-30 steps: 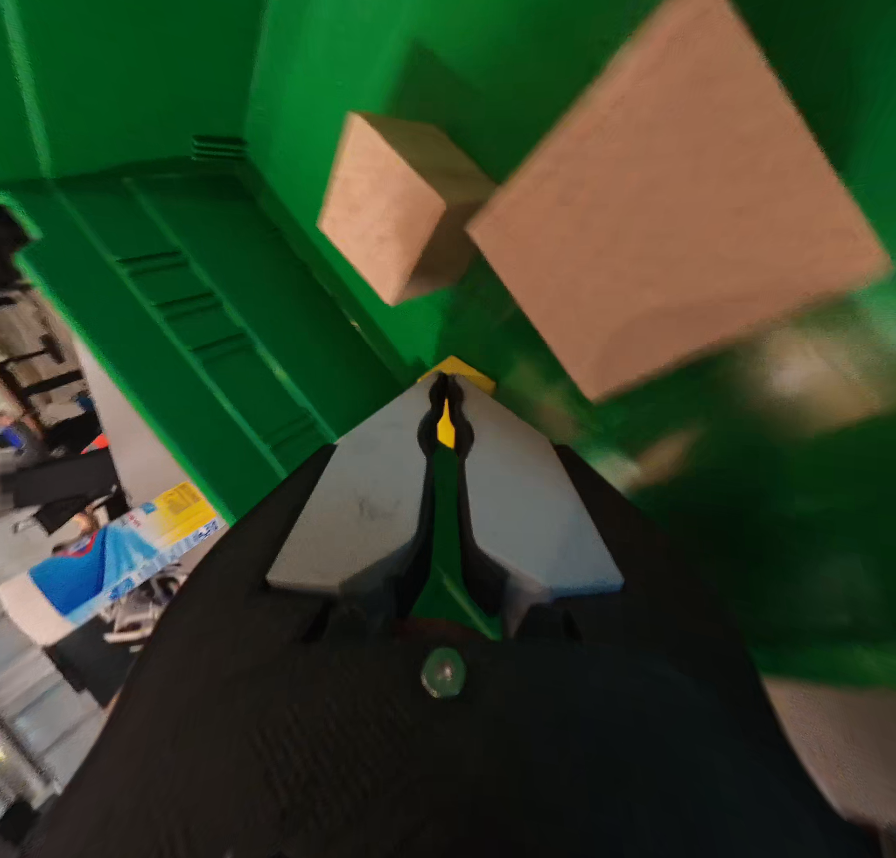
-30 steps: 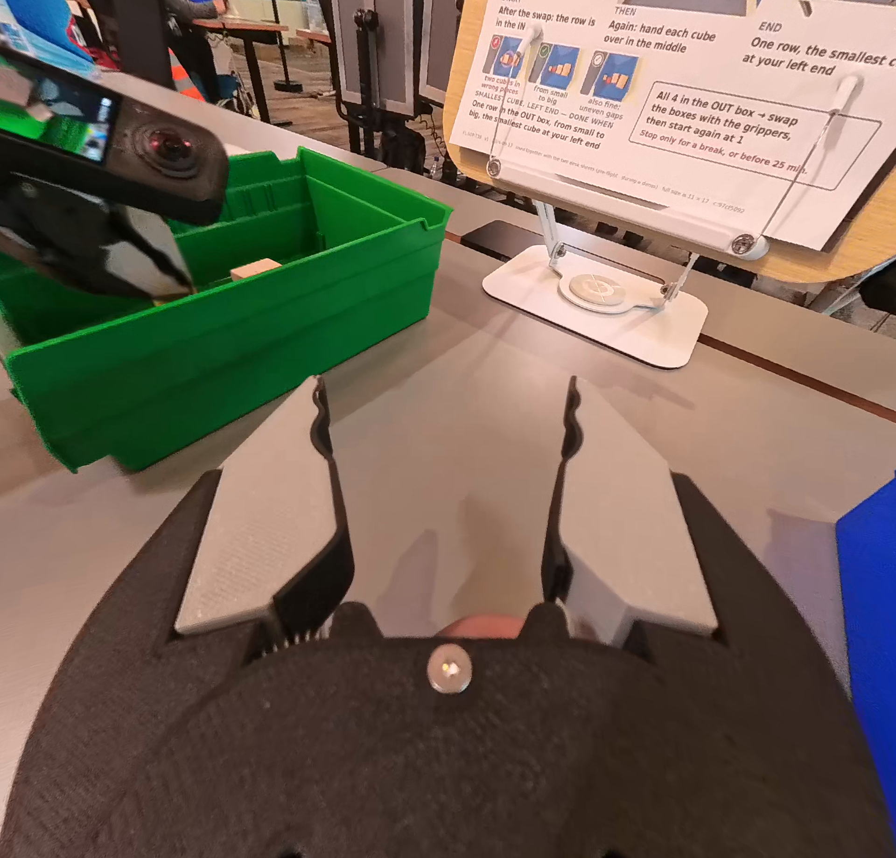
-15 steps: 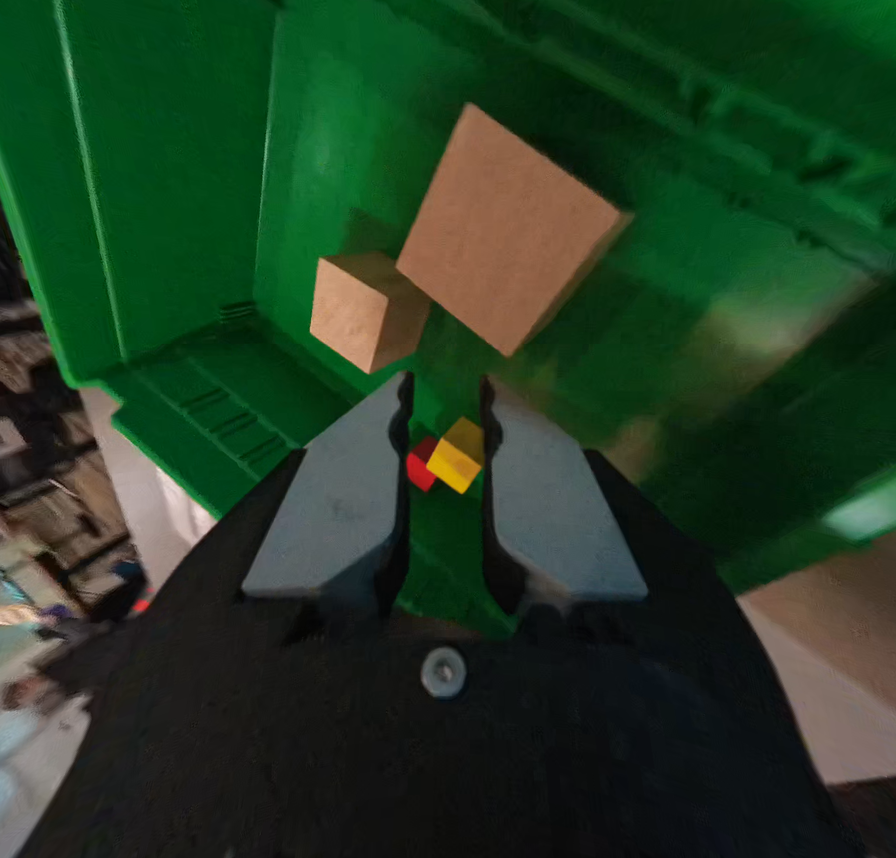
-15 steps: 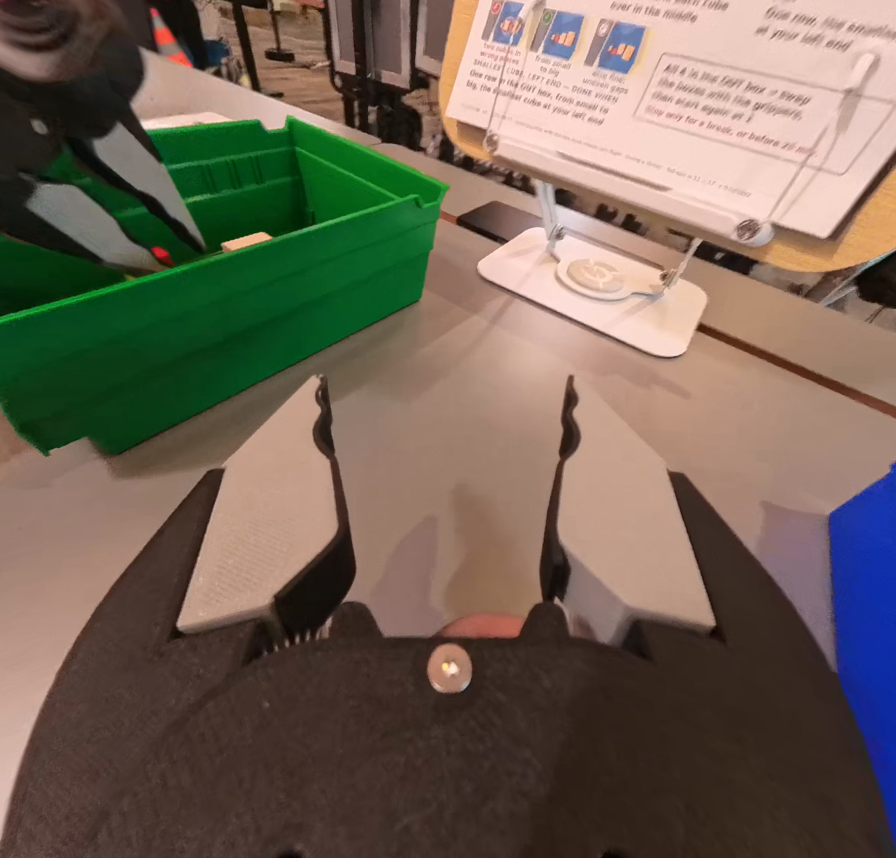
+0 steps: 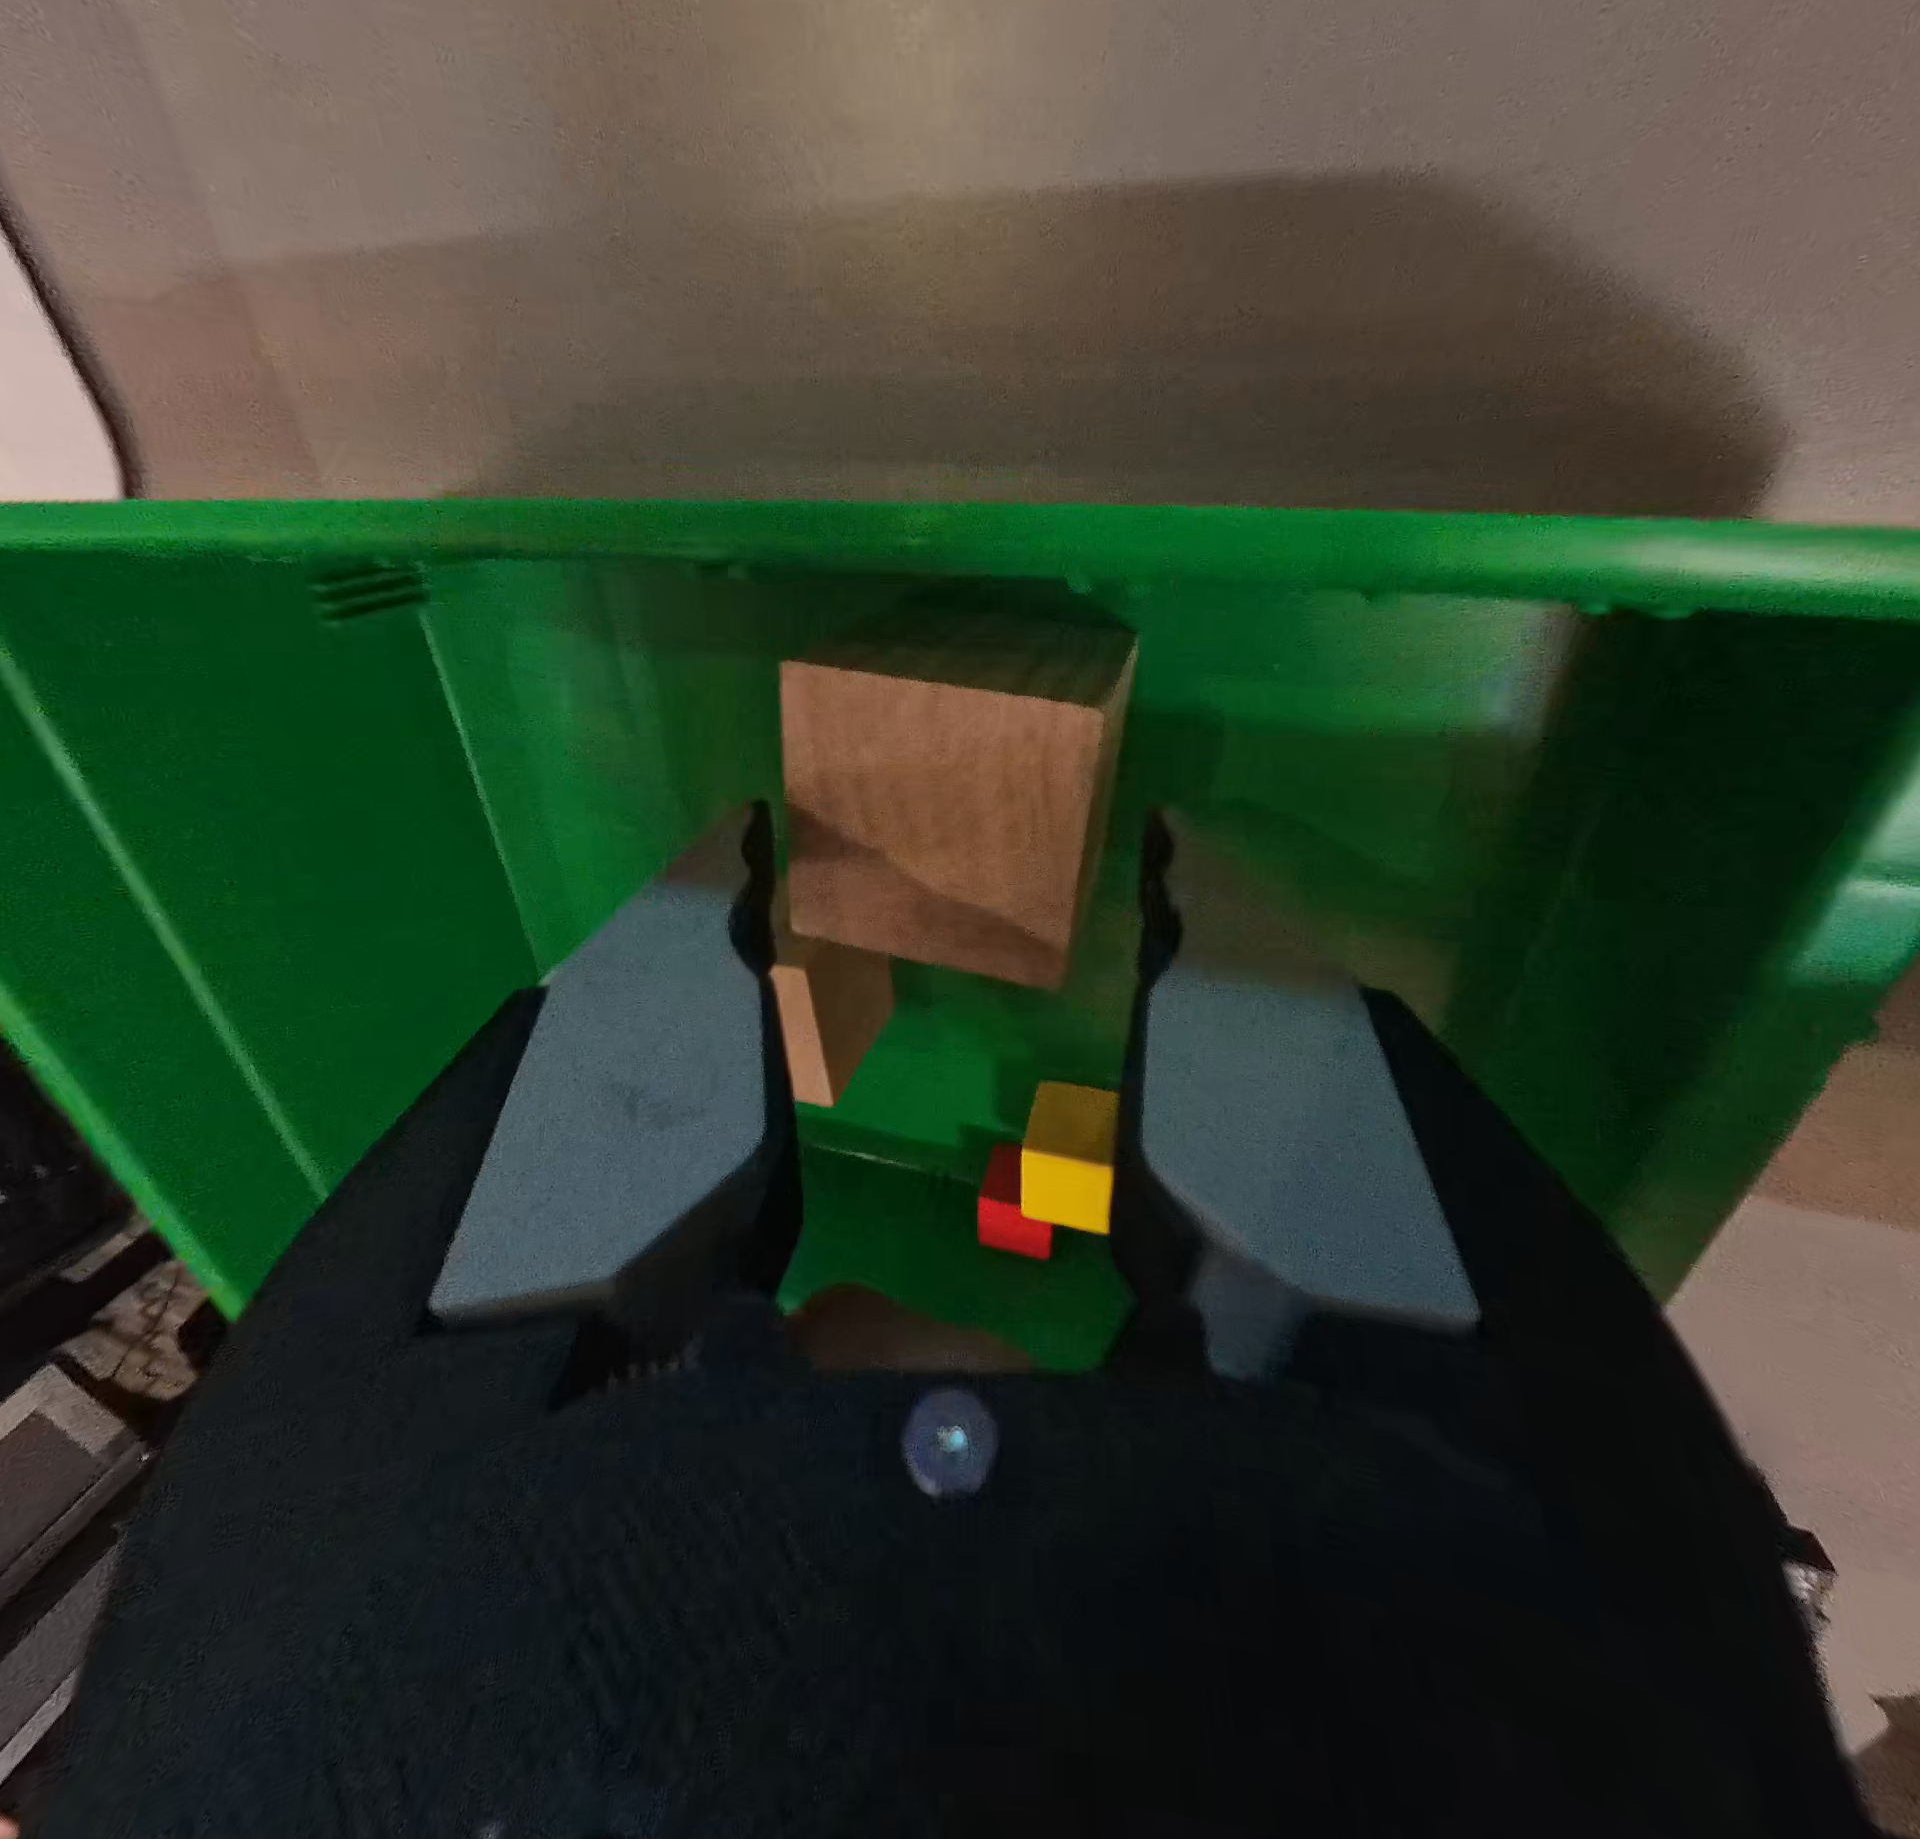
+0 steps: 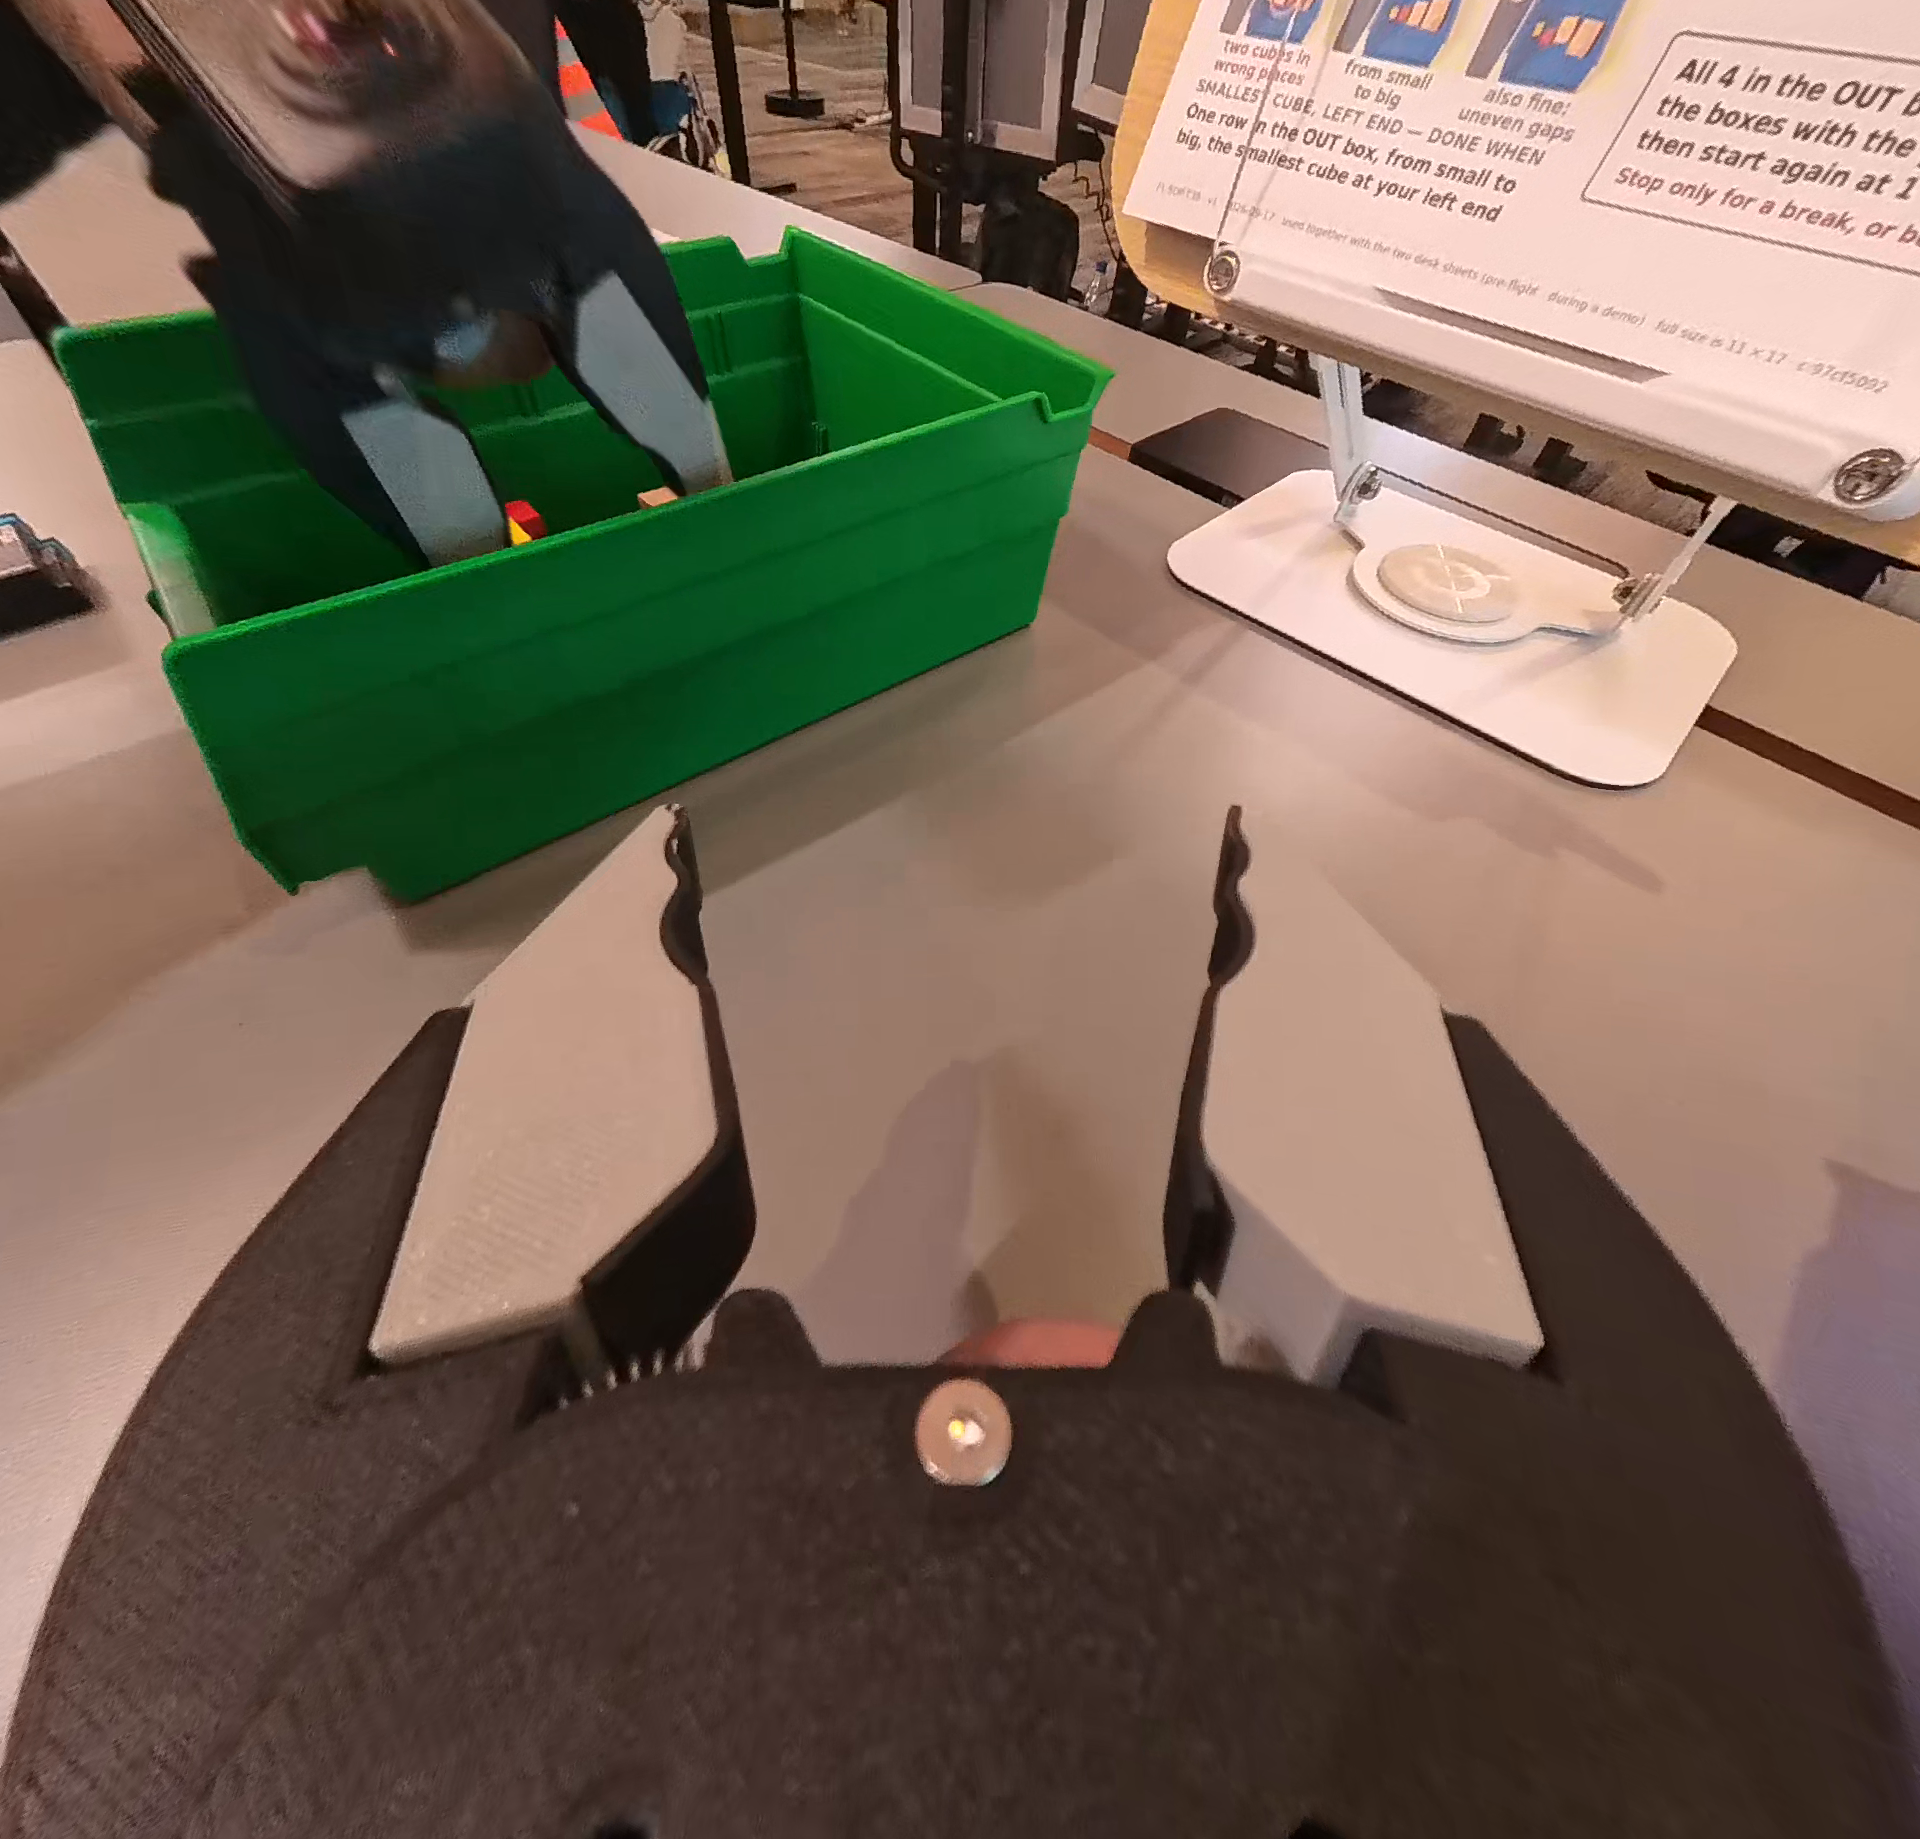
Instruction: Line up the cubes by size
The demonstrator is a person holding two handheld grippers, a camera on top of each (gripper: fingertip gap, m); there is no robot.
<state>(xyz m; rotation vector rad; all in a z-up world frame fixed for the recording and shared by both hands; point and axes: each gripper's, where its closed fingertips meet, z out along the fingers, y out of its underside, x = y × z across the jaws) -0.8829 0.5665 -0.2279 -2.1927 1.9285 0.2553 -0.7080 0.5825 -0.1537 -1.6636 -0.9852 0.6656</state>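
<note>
Bare wood and painted wood make up the four cubes, all of which lie on the floor of the green bin [image 5: 260, 802]. In the left wrist view the large wooden cube [image 5: 940, 823] sits farthest along the fingers' line, close to the far wall. The smaller wooden cube [image 5: 831, 1031] lies just nearer and to its left, partly hidden behind the left finger; whether the two touch cannot be told. The yellow cube [image 5: 1070, 1155] lies close against the inner edge of the right finger, and the smallest, red cube [image 5: 1010, 1213] sits against the yellow cube's lower left corner, partly covered by it. The left gripper [image 5: 951, 854] is inside the bin with its jaws spread wide and nothing between the pads; its fingertips flank the large wooden cube with a gap on each side. In the right wrist view the same gripper [image 6: 582, 511] reaches down into the bin [image 6: 623, 667], and the red cube [image 6: 525, 519] shows between its fingers above the near wall. The right gripper [image 6: 956, 833] hovers over the grey table [image 6: 1351, 906], well apart from the bin, jaws wide and empty. A white document stand [image 6: 1455, 636] carrying an instruction sheet [image 6: 1558, 106] stands on the table to the right of the bin.
</note>
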